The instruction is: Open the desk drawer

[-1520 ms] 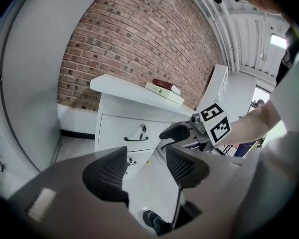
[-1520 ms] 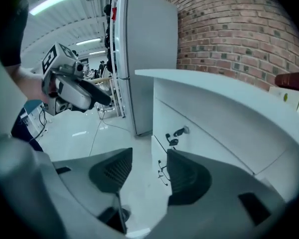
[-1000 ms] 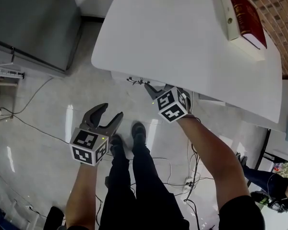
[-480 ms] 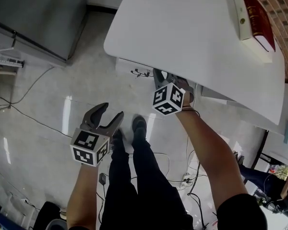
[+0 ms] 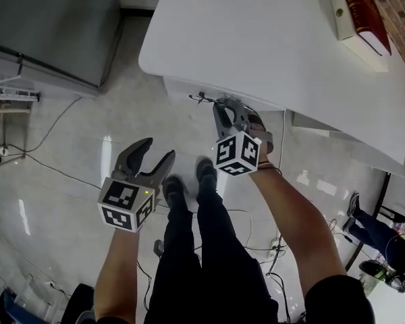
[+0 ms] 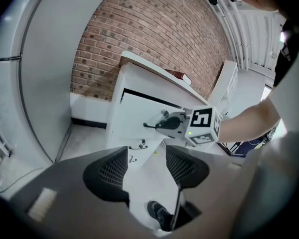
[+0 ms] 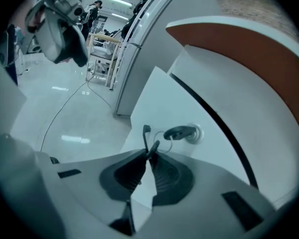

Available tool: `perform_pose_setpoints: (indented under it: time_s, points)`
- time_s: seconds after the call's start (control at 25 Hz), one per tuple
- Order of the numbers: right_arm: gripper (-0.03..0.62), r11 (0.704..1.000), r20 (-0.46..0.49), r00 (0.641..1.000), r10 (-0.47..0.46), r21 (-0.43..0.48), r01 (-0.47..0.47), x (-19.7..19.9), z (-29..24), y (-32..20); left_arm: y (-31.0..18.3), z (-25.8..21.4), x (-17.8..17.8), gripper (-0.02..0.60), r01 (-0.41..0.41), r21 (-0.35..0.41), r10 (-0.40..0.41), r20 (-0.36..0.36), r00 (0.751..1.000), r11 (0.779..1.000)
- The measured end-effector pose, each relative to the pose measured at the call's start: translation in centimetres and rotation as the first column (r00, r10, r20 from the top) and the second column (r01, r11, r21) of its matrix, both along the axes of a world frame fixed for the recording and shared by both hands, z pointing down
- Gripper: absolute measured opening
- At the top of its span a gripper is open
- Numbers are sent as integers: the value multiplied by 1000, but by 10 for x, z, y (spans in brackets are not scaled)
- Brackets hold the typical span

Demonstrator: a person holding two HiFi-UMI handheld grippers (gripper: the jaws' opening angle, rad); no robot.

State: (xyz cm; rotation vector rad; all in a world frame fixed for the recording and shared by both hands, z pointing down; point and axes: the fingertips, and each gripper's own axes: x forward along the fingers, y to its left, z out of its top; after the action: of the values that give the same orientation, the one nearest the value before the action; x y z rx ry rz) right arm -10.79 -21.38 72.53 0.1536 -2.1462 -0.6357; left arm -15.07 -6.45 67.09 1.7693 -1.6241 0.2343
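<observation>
The white desk (image 5: 270, 39) has a drawer front (image 7: 159, 106) under its top, with a key in the lock (image 7: 183, 132) and thin dark keys (image 7: 146, 136) dangling from it. My right gripper (image 7: 148, 151) is at the drawer front (image 5: 185, 88); its jaws are closing, and the pads pinch the dangling keys, whose ends stick out past the tips. In the head view the right gripper (image 5: 219, 105) touches the lock area. My left gripper (image 5: 148, 159) hangs open over the floor, left of the desk, nothing between its fingers (image 6: 105, 172).
A red book (image 5: 363, 9) in a white case lies at the desk's far right corner. A grey cabinet (image 5: 47, 25) stands at the left. The person's legs and shoes (image 5: 189, 181) are between the grippers. Cables (image 5: 47, 171) run across the glossy floor. A lower drawer has its own keys (image 6: 138, 145).
The right gripper's jaws have gone from wide apart to nearly together at the drawer's keys, and the gripper has rolled and dropped a little. The left gripper has stayed put.
</observation>
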Motion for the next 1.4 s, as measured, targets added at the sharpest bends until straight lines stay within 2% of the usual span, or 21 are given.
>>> perform_pose_setpoints:
  time_s: [0.32,0.64,0.72,0.8,0.92,1.0,1.08,1.16,1.24,1.4]
  points:
    - [40,998,58,998,37,-42,-35,18,-2,42,-35,-21,-33,249,-35,52,30,109,994,998]
    - [40,994,65,997,29,-111,-22,34,3,68,-60,-22,-30,249,-120,37,109,222,969,992]
    - [45,991,73,997,26,-133,-16,42,1,66,-68,-21,-27,249,-128,51,113,232,966,991]
    - [81,982,95,995,44,-187,-25,49,-4,64,-75,-25,-30,249,-115,79,93,248,964,990]
    - [91,959,121,987,102,-275,-66,69,-13,61,-82,-27,-35,249,-105,79,80,267,960,991]
    - [97,931,140,971,193,-339,-136,96,-19,52,-82,-27,-33,249,-109,76,85,268,960,991]
    - [128,880,158,938,309,-422,-219,126,-23,38,-82,-26,-32,246,-121,79,95,272,958,990]
    - [192,829,187,898,397,-493,-264,150,-31,21,-83,-26,-32,244,-142,75,117,273,955,987]
    - [209,804,240,863,444,-531,-267,162,-46,2,-86,-25,-31,245,-166,70,140,275,951,984]
    - [239,796,370,811,454,-578,-182,146,-83,-24,-87,-22,-30,249,-202,57,174,319,932,978]
